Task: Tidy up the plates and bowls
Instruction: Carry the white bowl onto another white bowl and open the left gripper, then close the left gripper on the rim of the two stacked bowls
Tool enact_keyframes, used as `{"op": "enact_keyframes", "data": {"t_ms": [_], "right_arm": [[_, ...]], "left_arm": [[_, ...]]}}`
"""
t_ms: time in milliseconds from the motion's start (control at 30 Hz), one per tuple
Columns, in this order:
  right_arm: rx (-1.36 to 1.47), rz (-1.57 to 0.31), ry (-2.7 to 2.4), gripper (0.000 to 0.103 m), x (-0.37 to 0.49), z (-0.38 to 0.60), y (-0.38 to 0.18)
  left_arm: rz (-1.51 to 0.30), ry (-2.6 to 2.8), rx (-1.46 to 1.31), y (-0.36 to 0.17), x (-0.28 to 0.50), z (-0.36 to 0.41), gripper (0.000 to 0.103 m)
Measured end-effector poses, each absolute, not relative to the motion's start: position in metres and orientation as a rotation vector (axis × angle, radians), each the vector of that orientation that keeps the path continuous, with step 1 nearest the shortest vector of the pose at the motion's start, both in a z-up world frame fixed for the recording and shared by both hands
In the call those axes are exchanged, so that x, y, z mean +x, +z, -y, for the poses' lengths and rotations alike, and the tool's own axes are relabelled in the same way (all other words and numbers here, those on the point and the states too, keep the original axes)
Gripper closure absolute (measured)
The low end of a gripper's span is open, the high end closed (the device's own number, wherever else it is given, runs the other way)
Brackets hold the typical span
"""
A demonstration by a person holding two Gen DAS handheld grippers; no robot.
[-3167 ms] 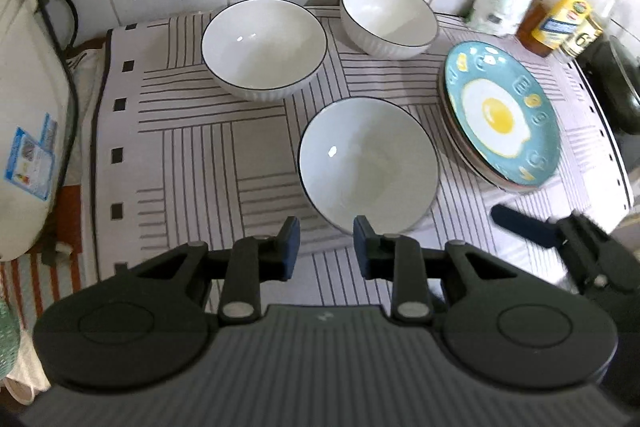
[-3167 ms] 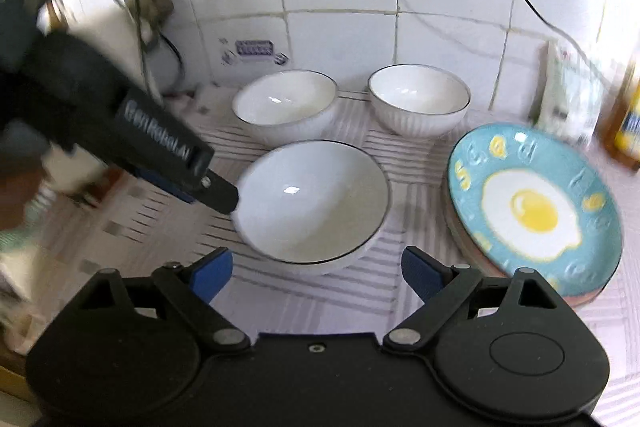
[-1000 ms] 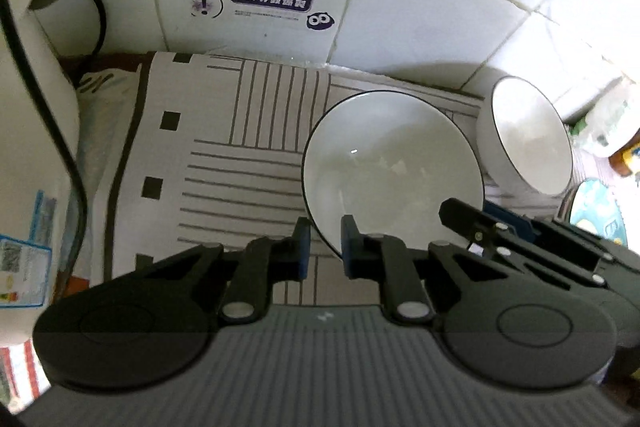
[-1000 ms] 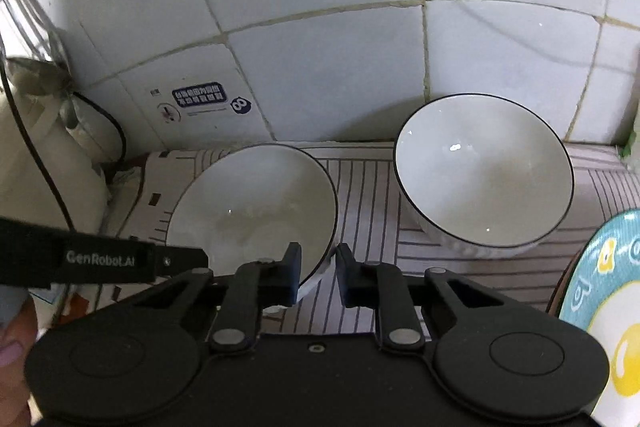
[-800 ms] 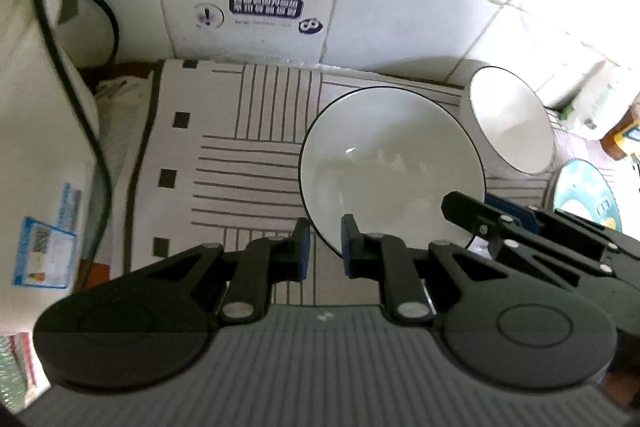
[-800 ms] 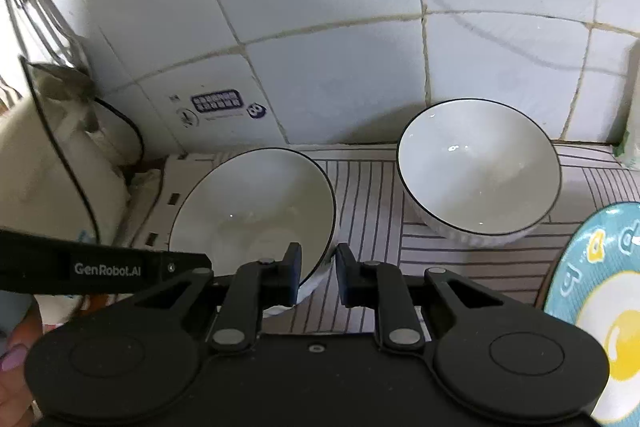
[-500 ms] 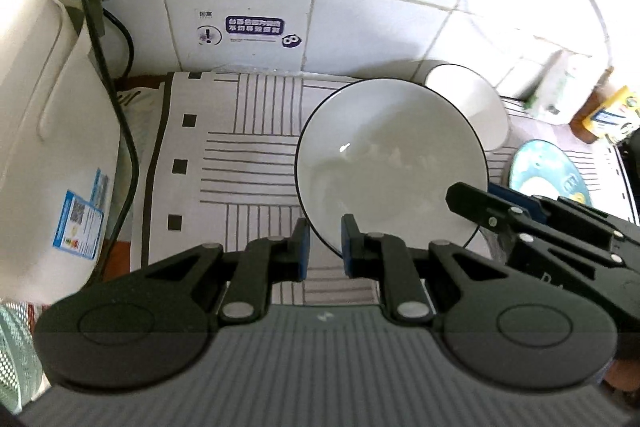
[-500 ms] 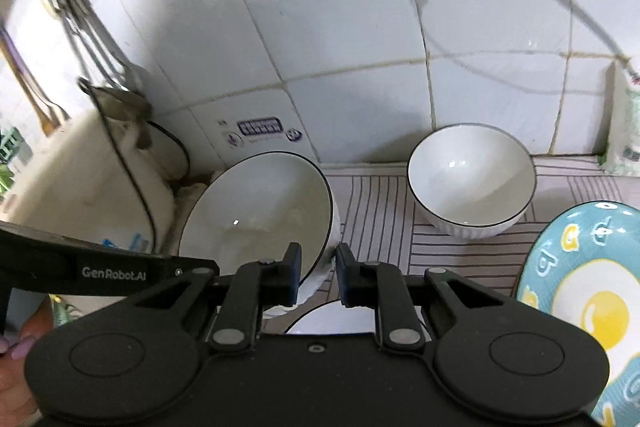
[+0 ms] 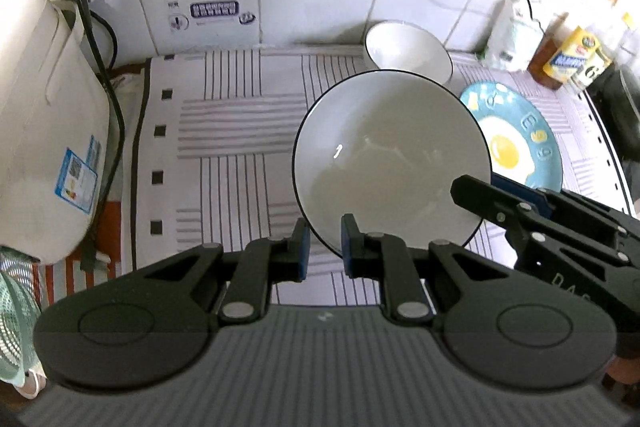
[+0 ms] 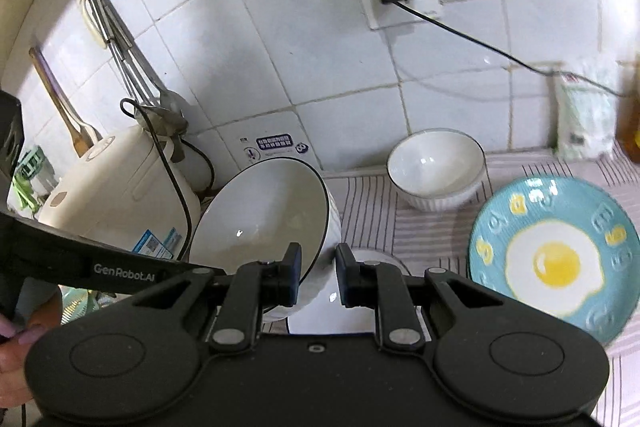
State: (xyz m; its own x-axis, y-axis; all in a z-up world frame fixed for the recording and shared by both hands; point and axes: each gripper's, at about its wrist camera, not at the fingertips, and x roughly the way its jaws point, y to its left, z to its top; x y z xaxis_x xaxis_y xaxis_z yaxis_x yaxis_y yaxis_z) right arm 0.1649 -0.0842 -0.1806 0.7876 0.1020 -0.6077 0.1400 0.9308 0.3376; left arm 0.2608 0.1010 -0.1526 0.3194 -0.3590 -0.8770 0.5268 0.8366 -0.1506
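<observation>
Both grippers pinch one bowl (image 9: 392,163) aloft: left gripper (image 9: 324,247) on its near rim, right gripper (image 10: 316,269) on its right rim. A second bowl (image 10: 340,307) sits directly beneath.

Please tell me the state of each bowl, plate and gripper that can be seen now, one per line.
Large white black-rimmed bowl: lifted, tilted, gripped at its rim from two sides.
Small white ribbed bowl: upright on the striped mat, empty.
Blue fried-egg plate: flat, empty.
Left gripper: shut on the large bowl.
Right gripper: shut on the large bowl.
</observation>
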Motion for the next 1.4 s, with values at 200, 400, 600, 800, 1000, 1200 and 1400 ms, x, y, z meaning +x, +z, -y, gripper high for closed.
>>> {"op": "enact_keyframes", "data": {"t_ms": [200, 400, 600, 800, 1000, 1200, 1400], "right_arm": [[0.386, -0.656, -0.032, 0.080, 0.148, 0.081, -0.197], [0.396, -0.657, -0.052, 0.080, 0.142, 0.084, -0.214], [0.409, -0.654, -0.065, 0.080, 0.143, 0.091, -0.226], [0.395, -0.657, -0.055, 0.080, 0.152, 0.095, -0.232], [0.368, -0.675, -0.050, 0.080, 0.160, 0.097, -0.237], [0.291, -0.693, -0.078, 0.081, 0.163, 0.093, -0.238], [0.211, -0.714, -0.085, 0.081, 0.169, 0.091, -0.244]], "left_arm": [[-1.140, -0.568, 0.190, -0.173, 0.252, -0.095, 0.089], [-1.161, -0.555, 0.217, -0.190, 0.252, -0.084, 0.089], [-1.175, -0.549, 0.239, -0.199, 0.258, -0.074, 0.089], [-1.204, -0.542, 0.248, -0.204, 0.269, -0.065, 0.089], [-1.237, -0.531, 0.279, -0.207, 0.277, -0.055, 0.089], [-1.283, -0.520, 0.329, -0.214, 0.281, -0.038, 0.087], [-1.282, -0.495, 0.357, -0.221, 0.283, -0.027, 0.086]]}}
